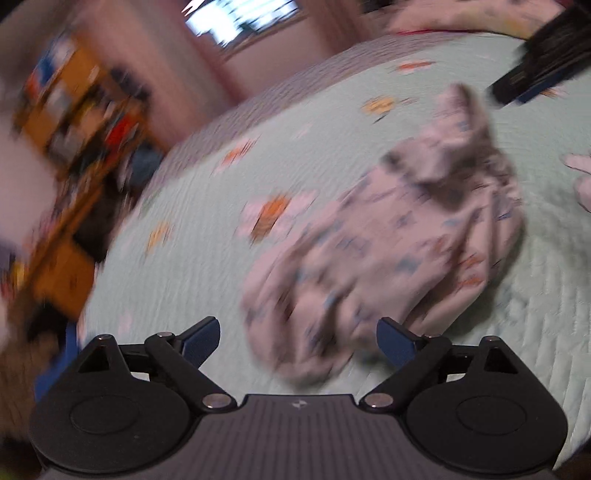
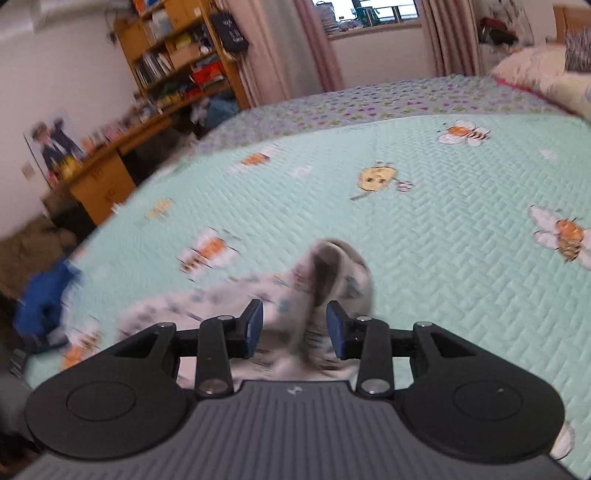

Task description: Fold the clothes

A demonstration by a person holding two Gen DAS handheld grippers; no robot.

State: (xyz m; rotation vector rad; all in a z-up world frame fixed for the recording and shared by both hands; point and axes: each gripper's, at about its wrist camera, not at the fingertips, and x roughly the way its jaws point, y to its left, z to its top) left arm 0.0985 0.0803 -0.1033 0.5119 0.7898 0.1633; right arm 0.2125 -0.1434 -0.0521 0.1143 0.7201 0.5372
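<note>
A small white garment [image 1: 388, 243] with a blue and orange print lies crumpled on the mint green bee-print bedspread [image 1: 207, 192]. My left gripper [image 1: 297, 341] is open just above the garment's near end, with nothing between its jaws. In the right wrist view the garment [image 2: 332, 273] rises between the blue pads of my right gripper [image 2: 294, 330]. The jaws stand partly apart with cloth bunched between them and gaps show beside the cloth. The right gripper also shows in the left wrist view [image 1: 532, 77] at the far right, over the garment's raised far end.
A wooden bookshelf [image 2: 177, 51] and desk [image 2: 107, 177] stand past the bed's left edge. A blue cloth [image 2: 44, 299] lies at the bed's left edge. Pillows [image 2: 535, 70] sit at the far right. A window [image 2: 369, 14] with curtains is behind. The bedspread [image 2: 461, 221] spreads wide to the right.
</note>
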